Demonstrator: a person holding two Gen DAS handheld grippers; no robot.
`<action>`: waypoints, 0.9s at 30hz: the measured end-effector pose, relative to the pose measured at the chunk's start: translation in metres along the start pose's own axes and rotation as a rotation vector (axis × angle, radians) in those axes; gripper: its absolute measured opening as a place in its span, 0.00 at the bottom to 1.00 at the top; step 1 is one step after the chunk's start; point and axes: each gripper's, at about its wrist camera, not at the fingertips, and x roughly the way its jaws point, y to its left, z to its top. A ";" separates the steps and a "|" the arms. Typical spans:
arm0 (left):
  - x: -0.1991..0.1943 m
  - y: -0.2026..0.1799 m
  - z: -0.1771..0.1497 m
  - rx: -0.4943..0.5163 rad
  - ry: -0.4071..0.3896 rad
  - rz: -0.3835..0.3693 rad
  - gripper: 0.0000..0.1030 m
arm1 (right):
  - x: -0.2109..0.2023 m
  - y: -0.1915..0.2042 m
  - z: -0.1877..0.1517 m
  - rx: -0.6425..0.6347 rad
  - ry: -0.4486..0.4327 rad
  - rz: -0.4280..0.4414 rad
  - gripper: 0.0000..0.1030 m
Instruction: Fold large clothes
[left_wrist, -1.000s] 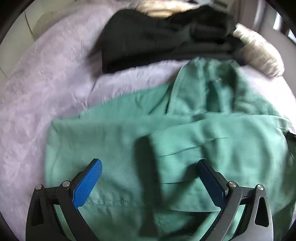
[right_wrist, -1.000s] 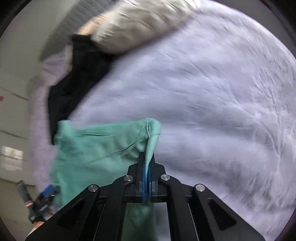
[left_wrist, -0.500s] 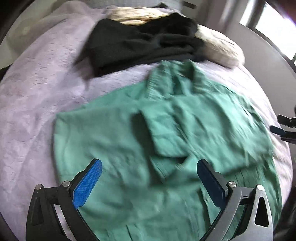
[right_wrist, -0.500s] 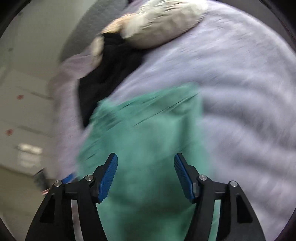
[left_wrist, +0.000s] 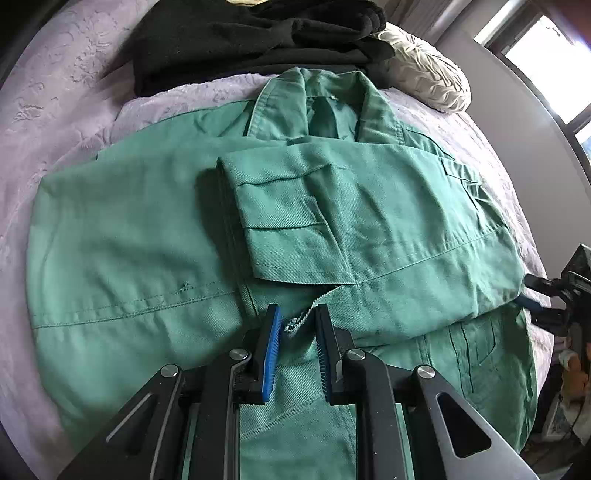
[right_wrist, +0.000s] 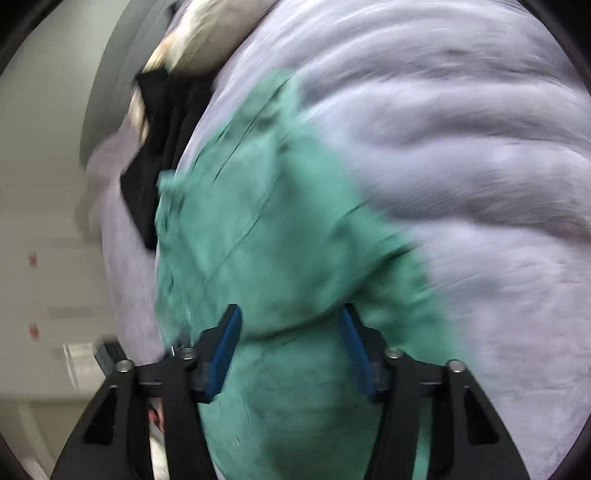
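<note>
Folding the green jacket (left_wrist: 122, 236) is mid-way: it lies face up on the lilac bedspread (left_wrist: 55, 96), collar at 12 o'clock in the left wrist view, and one sleeve (left_wrist: 332, 221) is already laid across the chest, cuff end pointing to 9 o'clock. No second sleeve shows on the 9 o'clock side, so it may be tucked under.

Left gripper (left_wrist: 297, 339) sits low at 6 o'clock, jaws closing w/ a small frayed cord or thread tuft btwn the blue pads; the pads don't yet press on it, so nothing is grasped. Right gripper (right_wrist: 288, 350) hangs over the jacket's side in a badly blurred view; jaws closing too, cloth beneath them but, as far as the blur allows, nothing pinched. Same gripper peeks in at 3 o'clock of the left view, just beside the fold at the jacket's edge.

Step in hand, I judge: getting fresh holds on the lower half to fold hem up twd the collar. Next move calls for both grippers to bite real fabric layers, not just the loose thread, then lift together so the crossed sleeve doesn't slide off.

Room: black clothes (left_wrist: 251, 40) lie touching the collar at 12 o'clock, pale pillow (left_wrist: 424, 77) near 1 o'clock, so little slack beyond the collar. Open bedspread at 9 o'clock. At 3 o'clock the jacket runs near the bed edge.
</note>
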 end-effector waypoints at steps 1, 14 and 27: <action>0.001 -0.001 -0.001 0.002 0.000 0.008 0.20 | -0.004 -0.013 0.009 0.051 -0.026 -0.002 0.17; -0.029 0.015 -0.028 -0.093 -0.011 0.148 0.20 | -0.017 -0.045 0.003 0.107 -0.058 -0.117 0.03; 0.005 -0.004 -0.017 -0.102 -0.014 0.154 0.21 | 0.012 0.006 0.018 -0.240 -0.023 -0.260 0.04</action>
